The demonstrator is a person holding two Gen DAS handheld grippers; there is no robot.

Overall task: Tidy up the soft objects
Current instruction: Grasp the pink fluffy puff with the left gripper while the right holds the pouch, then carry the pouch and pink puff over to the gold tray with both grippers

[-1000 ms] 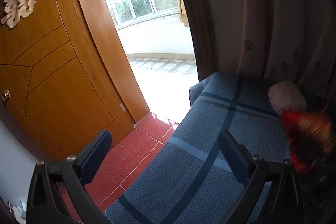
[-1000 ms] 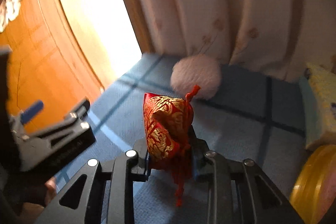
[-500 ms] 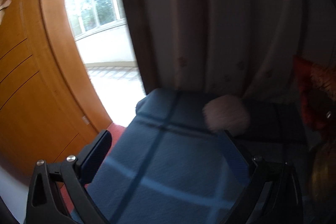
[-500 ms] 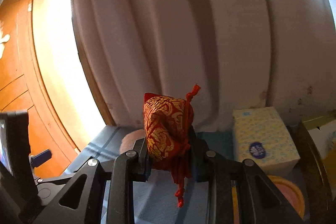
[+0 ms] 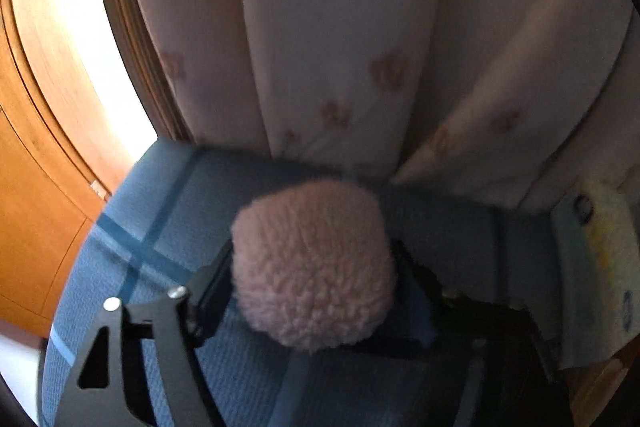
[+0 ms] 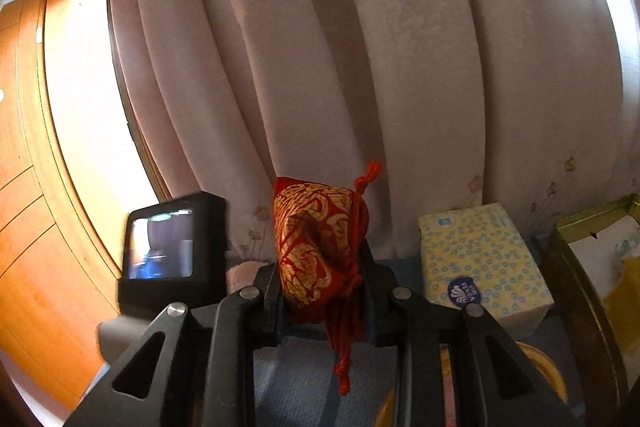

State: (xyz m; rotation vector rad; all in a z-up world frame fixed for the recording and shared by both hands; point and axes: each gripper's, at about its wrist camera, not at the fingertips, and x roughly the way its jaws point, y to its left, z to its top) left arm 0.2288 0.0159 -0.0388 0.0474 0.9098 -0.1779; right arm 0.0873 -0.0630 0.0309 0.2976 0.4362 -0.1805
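Note:
In the left wrist view a pink fluffy ball fills the gap of my left gripper, whose jaws press on both its sides, just above the blue checked cloth. In the right wrist view my right gripper is shut on a red and gold drawstring pouch, held up in front of the curtain with its red cord hanging down. A bit of the pink ball shows behind the left gripper's camera body.
A pale curtain hangs close behind. A yellow tissue pack stands on the cloth at right, also at the right edge of the left wrist view. A gold box and a yellow round lid lie lower right. A wooden door is at left.
My left gripper swung right to the pink ball and closed on it. My right gripper kept the pouch and stayed raised, facing the curtain.

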